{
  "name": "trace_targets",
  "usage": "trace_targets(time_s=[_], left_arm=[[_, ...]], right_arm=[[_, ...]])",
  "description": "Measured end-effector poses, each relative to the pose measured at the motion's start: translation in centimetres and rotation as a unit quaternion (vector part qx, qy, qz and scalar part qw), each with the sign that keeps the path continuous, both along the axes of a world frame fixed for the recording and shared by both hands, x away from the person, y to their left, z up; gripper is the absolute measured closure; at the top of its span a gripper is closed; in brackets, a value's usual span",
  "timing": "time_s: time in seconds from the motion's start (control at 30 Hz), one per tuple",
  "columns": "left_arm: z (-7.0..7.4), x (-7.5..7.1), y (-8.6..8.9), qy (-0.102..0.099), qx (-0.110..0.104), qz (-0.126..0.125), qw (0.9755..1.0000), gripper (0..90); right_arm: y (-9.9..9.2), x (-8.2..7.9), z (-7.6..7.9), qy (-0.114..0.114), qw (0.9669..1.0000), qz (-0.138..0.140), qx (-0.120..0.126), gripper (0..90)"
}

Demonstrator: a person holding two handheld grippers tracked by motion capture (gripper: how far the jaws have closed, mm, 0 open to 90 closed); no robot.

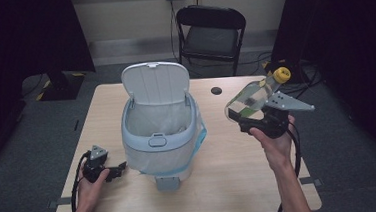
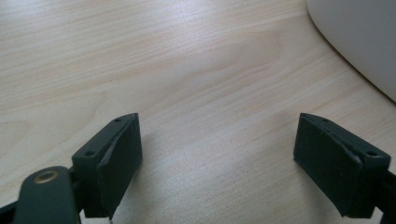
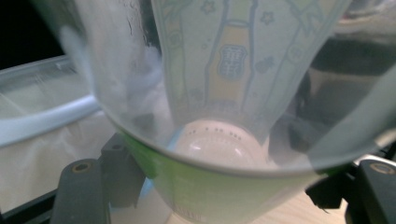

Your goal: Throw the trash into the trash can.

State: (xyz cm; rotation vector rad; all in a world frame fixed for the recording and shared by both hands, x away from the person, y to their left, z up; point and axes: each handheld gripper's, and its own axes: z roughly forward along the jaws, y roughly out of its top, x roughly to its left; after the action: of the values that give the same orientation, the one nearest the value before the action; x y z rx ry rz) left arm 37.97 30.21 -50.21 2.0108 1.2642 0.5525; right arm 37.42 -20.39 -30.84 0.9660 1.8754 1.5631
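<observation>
A pale blue-and-white trash bin [image 1: 127, 133] stands mid-table with its lid [image 1: 155, 83] flipped up and a white liner inside. To its right, above the table, my right gripper [image 1: 251, 115] is shut on a clear plastic bottle [image 1: 253, 97] that lies tilted, its yellow cap [image 1: 281, 74] pointing away to the right. In the right gripper view the bottle [image 3: 224, 70] sits between the jaws of that gripper [image 3: 224, 191], with the bin rim [image 3: 46, 121] behind at left. My left gripper [image 1: 120, 169] rests on the table left of the bin, open [image 2: 219, 154] over bare wood, the bin wall [image 2: 359, 37] at upper right.
The bin's grey foot pedal [image 1: 165, 183] points toward the table's near edge. A small dark cable hole [image 1: 216, 90] lies in the tabletop behind the bin. A black folding chair [image 1: 211, 31] stands beyond the far edge.
</observation>
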Motion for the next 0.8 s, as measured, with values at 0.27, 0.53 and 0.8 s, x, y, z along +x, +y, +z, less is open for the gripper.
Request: trace_targets(time_s=[0.27, 0.53, 0.8], left_arm=[[0.0, 0.0, 0.0, 0.0, 0.0, 0.0, 1.0, 14.9], [0.0, 0.0, 0.0, 0.0, 0.0, 0.0, 1.0, 14.9], [0.0, 0.0, 0.0, 0.0, 0.0, 0.0, 1.0, 14.9]], right_arm=[[0.8, 0.2, 1.7, -0.011, 0.9995, 0.023, 0.021, 27.4], [1.8, 0.1, 3.7, -0.027, 0.998, 0.039, 0.042, 27.4], [3.7, 0.0, 5.2, -0.028, 0.9963, 0.068, 0.044, 27.4]])
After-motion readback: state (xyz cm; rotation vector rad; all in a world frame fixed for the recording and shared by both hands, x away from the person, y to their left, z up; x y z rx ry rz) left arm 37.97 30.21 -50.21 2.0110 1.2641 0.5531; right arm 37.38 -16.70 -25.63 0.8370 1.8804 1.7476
